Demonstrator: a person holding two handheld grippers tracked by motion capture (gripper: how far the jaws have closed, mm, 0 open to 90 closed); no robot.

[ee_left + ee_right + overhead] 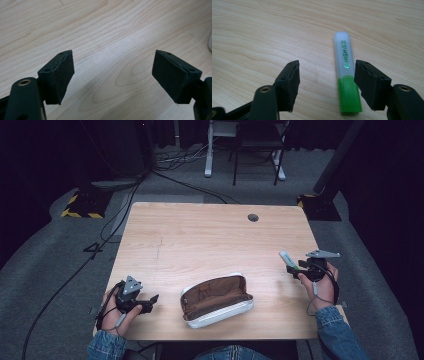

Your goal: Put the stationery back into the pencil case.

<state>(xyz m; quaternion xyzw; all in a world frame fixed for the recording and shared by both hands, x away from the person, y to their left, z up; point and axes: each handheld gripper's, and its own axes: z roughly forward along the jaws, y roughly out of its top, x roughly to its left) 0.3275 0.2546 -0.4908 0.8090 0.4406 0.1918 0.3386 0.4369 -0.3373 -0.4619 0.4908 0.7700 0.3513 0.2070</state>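
Note:
An open pencil case [216, 300], white outside and brown inside, lies near the front middle of the wooden table [200, 235]. A highlighter [288, 259] with a frosted cap and green body lies flat near the right edge. My right gripper [299, 270] is at its near end. In the right gripper view the highlighter [345, 75] lies between the jaws of the right gripper [327, 65], close beside the right jaw and well apart from the left one. My left gripper [150, 302] hovers low, left of the case. Its jaws stand wide with only bare wood between them [113, 53].
A round cable hole [253, 217] sits at the table's far right. Beyond the table stand a chair and desk legs [255, 150], floor cables and a yellow-black striped base [80, 207]. A person's denim sleeves come in at the bottom.

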